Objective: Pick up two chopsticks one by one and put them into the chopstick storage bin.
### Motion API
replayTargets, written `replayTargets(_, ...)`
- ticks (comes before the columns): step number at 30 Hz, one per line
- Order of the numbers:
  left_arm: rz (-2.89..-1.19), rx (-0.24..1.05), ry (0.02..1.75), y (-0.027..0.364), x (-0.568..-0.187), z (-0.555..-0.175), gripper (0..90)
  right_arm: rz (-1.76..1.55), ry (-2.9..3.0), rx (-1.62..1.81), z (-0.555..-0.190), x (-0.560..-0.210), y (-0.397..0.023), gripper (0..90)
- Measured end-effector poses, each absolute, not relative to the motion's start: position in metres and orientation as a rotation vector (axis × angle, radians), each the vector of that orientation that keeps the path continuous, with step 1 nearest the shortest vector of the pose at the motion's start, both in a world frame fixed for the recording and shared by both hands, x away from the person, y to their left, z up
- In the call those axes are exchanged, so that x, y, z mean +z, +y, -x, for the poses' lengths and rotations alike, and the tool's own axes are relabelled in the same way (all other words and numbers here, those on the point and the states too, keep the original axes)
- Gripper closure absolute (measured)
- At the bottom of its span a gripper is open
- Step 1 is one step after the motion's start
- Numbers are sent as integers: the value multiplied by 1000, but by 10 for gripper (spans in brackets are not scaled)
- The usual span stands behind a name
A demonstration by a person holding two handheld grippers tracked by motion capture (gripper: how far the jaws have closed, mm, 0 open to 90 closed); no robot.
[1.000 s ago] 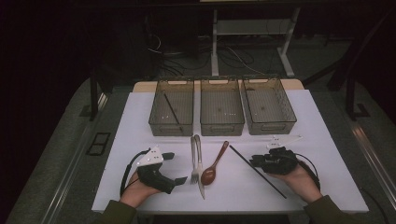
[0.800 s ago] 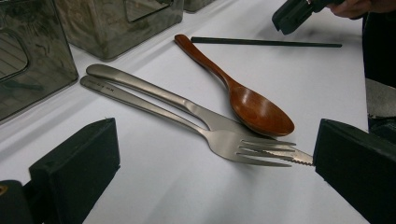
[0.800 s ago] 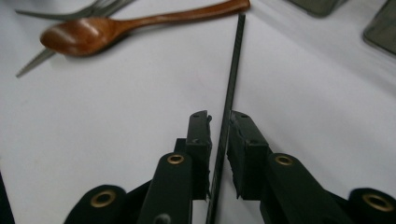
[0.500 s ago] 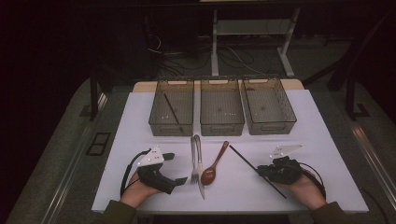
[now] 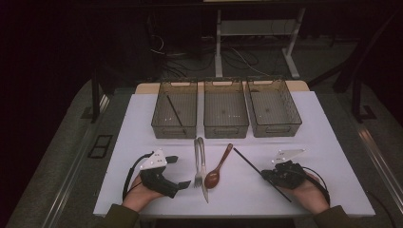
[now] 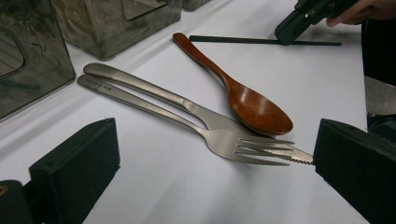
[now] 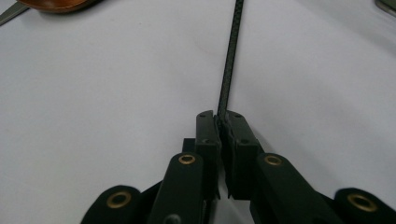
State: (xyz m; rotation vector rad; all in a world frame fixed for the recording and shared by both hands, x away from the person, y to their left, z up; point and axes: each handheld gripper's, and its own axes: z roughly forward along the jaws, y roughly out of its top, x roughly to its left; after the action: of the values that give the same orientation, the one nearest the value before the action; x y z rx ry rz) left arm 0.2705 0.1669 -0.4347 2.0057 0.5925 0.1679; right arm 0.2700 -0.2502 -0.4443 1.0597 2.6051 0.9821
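1. The right claw [image 5: 264, 175] sits at the near right of the white desk [image 5: 332, 142], with the person's hand behind it.
2. Its jaws have just been closing and are now pressed together on a thin black chopstick [image 5: 249, 164]; the right gripper view shows the stick [image 7: 229, 56] pinched between the two pads and running away from them over the desk.
3. The chopstick lies slanted on the desk, its far end pointing toward the middle and its near end passing under the right claw toward the desk's near edge.
4. The left claw [image 5: 178, 172] rests at the near left, its jaws spread wide with nothing between them; in the left gripper view they frame the cutlery.
5. Between the two claws lie a metal fork [image 5: 198, 161] and a metal knife [image 5: 203, 183] side by side, touching, with a brown wooden spoon [image 5: 217, 168] just right of them, its bowl toward the near edge.
6. Three clear bins stand in a row at the far side; the left bin [image 5: 159, 124] holds another black chopstick [image 5: 175, 113].
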Motion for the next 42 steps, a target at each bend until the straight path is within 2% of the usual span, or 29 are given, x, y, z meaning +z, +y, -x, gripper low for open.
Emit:
replayTargets(23, -2007, 164, 590, 166, -435, -271, 0, -1020, 2602, 933, -273, -443, -255, 853)
replayTargets(42, -2009, 163, 590, 166, -435, -271, 0, -1046, 2515, 1191, -274, -421, -273, 854)
